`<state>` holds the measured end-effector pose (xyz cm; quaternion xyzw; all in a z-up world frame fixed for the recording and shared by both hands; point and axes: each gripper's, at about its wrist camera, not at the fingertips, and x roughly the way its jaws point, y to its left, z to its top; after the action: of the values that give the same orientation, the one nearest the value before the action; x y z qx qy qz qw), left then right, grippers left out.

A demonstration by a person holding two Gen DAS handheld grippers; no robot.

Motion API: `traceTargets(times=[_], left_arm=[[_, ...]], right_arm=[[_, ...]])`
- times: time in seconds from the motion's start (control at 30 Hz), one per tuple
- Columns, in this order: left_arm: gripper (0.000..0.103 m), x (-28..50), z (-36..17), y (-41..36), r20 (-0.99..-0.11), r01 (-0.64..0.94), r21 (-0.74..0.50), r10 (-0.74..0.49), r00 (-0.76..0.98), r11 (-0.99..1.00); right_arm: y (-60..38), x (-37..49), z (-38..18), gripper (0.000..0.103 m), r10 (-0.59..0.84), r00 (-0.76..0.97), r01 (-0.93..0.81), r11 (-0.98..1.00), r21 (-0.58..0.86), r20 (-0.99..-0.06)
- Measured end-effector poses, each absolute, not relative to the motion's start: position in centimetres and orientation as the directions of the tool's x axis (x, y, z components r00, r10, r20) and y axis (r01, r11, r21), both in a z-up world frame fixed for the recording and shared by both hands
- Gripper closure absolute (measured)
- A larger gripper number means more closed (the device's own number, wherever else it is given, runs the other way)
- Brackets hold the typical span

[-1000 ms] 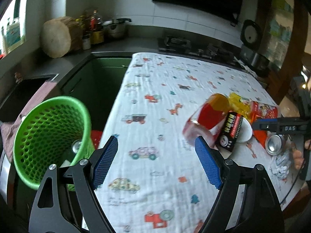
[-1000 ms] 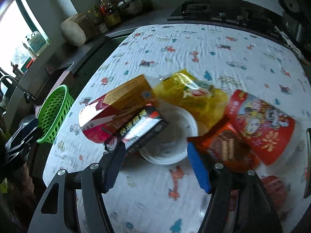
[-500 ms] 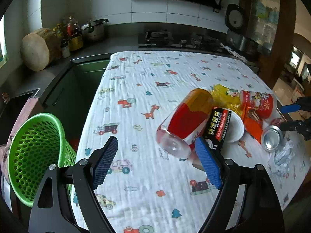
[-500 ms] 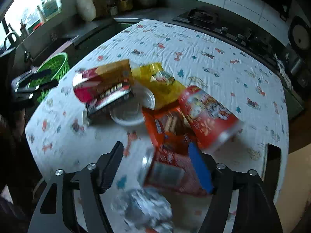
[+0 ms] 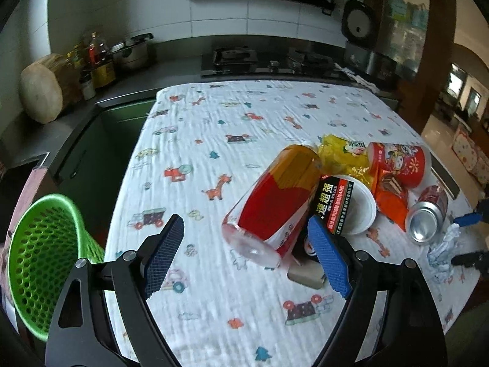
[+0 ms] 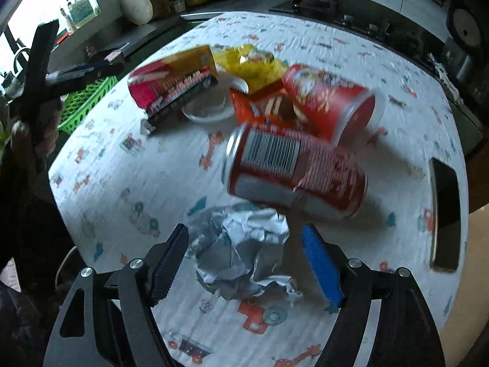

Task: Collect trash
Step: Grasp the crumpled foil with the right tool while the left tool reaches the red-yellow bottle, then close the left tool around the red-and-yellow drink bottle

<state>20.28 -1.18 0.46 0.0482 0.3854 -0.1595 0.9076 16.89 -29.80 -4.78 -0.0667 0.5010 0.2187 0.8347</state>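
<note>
Trash lies in a pile on the patterned tablecloth: a red and orange tall cup [image 5: 275, 202] on its side, a black box [image 5: 331, 205], a white bowl [image 5: 360, 211], a yellow wrapper [image 5: 342, 156], a red paper cup [image 6: 330, 98], an orange wrapper [image 6: 259, 107] and a red soda can [image 6: 293, 171]. My left gripper [image 5: 246, 229] hangs open just in front of the tall cup, holding nothing. My right gripper [image 6: 244, 232] is over a crumpled silvery paper [image 6: 241, 253]. Its jaws are opening, with the paper between the pads and not pressed.
A green mesh basket [image 5: 39, 260] stands off the table's left edge. A dark phone [image 6: 444, 214] lies near the right edge. Behind the table are a stove, bottles, a pot and a round wooden block [image 5: 42, 91] on the counter.
My right gripper has moved from over the bowl and black box to the crumpled paper near the table's edge, and its jaws stand wider. My left gripper has swung from the basket toward the pile.
</note>
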Motion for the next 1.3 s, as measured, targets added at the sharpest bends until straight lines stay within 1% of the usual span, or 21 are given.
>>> traceTargets(times=[0.13, 0.33, 0.4, 0.53, 0.6, 0.63, 0.7, 0.77, 0.87, 1.13, 1.3], left_arm=[[0.021, 21.2, -0.2, -2.3, -0.724, 0.356, -0.021, -0.26, 0.639, 0.934], [0.025, 22.8, -1.3, -3.6, -0.741, 0.398, -0.015, -0.277, 0.611, 0.917], [0.025, 23.4, -1.7, -4.1, -0.748, 0.414, -0.006, -0.279, 0.602, 0.91], [0.028, 24.6, -2.7, -4.7, -0.766, 0.427, -0.003, -0.277, 0.58, 0.904], [0.027, 25.1, -3.0, -4.8, -0.771, 0.435, -0.024, -0.294, 0.565, 0.9], [0.027, 25.3, -3.1, -4.9, -0.773, 0.441, -0.031, -0.301, 0.558, 0.897], [0.027, 25.5, -3.3, -5.3, -0.773, 0.449, -0.029, -0.305, 0.556, 0.893], [0.027, 25.8, -3.5, -5.6, -0.776, 0.458, -0.024, -0.305, 0.552, 0.889], [0.028, 26.0, -3.6, -5.8, -0.775, 0.465, -0.022, -0.31, 0.551, 0.885], [0.032, 25.4, -3.6, -5.7, -0.763, 0.457, -0.024, -0.312, 0.566, 0.889], [0.035, 24.2, -2.9, -4.3, -0.752, 0.435, -0.049, -0.32, 0.576, 0.899]], right_arm=[[-30.0, 17.1, -6.5, 0.029, 0.303, 0.391, -0.417, 0.9, 0.127, -0.869], [-29.9, 17.6, -7.9, 0.037, 0.345, 0.356, -0.418, 0.89, 0.183, -0.868], [-29.6, 17.7, -8.2, 0.037, 0.361, 0.345, -0.429, 0.881, 0.197, -0.866], [-28.8, 17.7, -8.9, 0.044, 0.394, 0.318, -0.45, 0.863, 0.229, -0.862], [-28.5, 17.7, -9.0, 0.045, 0.4, 0.319, -0.457, 0.859, 0.231, -0.859], [-28.5, 17.7, -9.0, 0.049, 0.404, 0.318, -0.459, 0.857, 0.233, -0.858], [-28.2, 17.7, -9.0, 0.052, 0.414, 0.312, -0.465, 0.851, 0.243, -0.855], [-27.9, 17.5, -9.0, 0.058, 0.419, 0.309, -0.475, 0.846, 0.243, -0.854], [-27.6, 17.4, -8.9, 0.062, 0.423, 0.31, -0.485, 0.841, 0.241, -0.851], [-26.5, 17.1, -8.4, 0.065, 0.447, 0.319, -0.499, 0.829, 0.252, -0.836], [-25.3, 16.7, -7.6, 0.065, 0.467, 0.326, -0.521, 0.814, 0.256, -0.822]])
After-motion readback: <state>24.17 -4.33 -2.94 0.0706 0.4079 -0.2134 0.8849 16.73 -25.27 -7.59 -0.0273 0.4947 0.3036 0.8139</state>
